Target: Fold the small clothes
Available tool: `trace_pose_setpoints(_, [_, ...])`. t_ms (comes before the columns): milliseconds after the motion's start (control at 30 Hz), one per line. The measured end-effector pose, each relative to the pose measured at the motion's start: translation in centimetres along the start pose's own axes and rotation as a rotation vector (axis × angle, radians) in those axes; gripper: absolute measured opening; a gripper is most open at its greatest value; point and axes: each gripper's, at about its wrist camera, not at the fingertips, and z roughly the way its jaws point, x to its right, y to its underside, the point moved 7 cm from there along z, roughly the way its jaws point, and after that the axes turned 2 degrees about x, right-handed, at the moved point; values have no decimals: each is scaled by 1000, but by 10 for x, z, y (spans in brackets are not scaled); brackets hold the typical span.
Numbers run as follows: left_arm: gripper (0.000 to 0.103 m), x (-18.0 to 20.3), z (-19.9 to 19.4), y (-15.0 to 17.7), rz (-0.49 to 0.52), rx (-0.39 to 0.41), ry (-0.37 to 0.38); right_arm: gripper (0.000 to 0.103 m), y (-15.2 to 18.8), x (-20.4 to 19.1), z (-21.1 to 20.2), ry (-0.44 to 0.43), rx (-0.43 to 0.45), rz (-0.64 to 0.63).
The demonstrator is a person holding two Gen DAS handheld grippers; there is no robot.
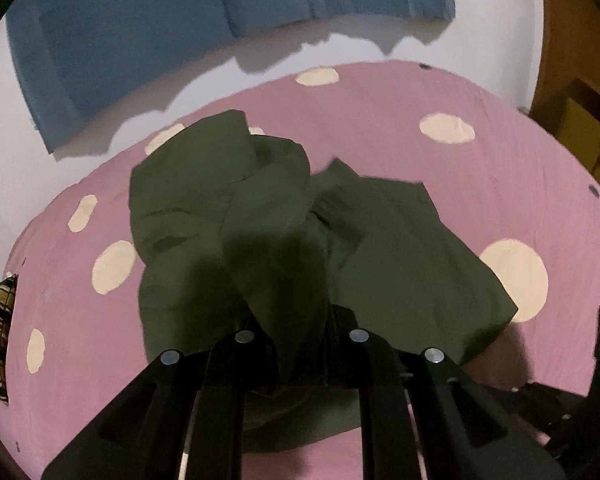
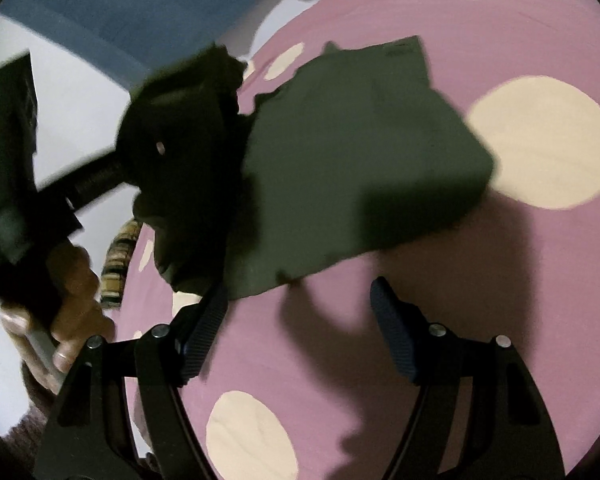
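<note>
One dark green garment [image 1: 260,216] lies crumpled on our pink dotted bed sheet [image 1: 380,96], a bunch clamped in our left gripper [image 1: 300,320]. Only the right view shows our right gripper [image 2: 296,328], fingers [image 2: 396,336] apart and empty, plus the hand [image 2: 76,304].

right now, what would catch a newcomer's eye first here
A crumpled dark olive-green cloth garment lies mid-frame on a pink bedsheet with big cream dots, one bunch of it pinched in the shut left gripper. Nearer the camera in the right wrist view, the right gripper hangs open and empty over the sheet.
</note>
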Motion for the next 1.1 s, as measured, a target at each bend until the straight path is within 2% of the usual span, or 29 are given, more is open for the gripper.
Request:
trace_pose_setpoints(133, [14,17,16,9,26,-31,-8,73,-2,12,-10,-3,18,30])
trace_pose_setpoints(367, [14,30,24,14,60,-5,-59,73,-8,20,-19,-17,30,71])
trace_pose_setpoints(400, [17,31,23,14,57,4,-56,73,-9,21,-21,-19,33,75])
trace_pose_setpoints(467, [32,31,18,12,48,27,-36,73,-12,22,-22,-19,38,80])
trace_pose_setpoints(533, [55,35,9,13,50,42,-2,73,-18,25,-19,-14,47,82])
trace_pose_setpoints(700, [69,42,-27,21,84,146,28,73,-28,33,-21,-3,71,92])
trace_pose_setpoints(833, [74,32,-62,31,35,198,133,73,-35,38,-30,0,93,101])
trace_pose_setpoints(933, [77,7,-82,36,-48,238,205,73,-38,34,-36,-9,100,97])
trace_pose_setpoints(1100, [78,-60,-85,42,-210,272,204,76,-45,17,-44,-48,110,71])
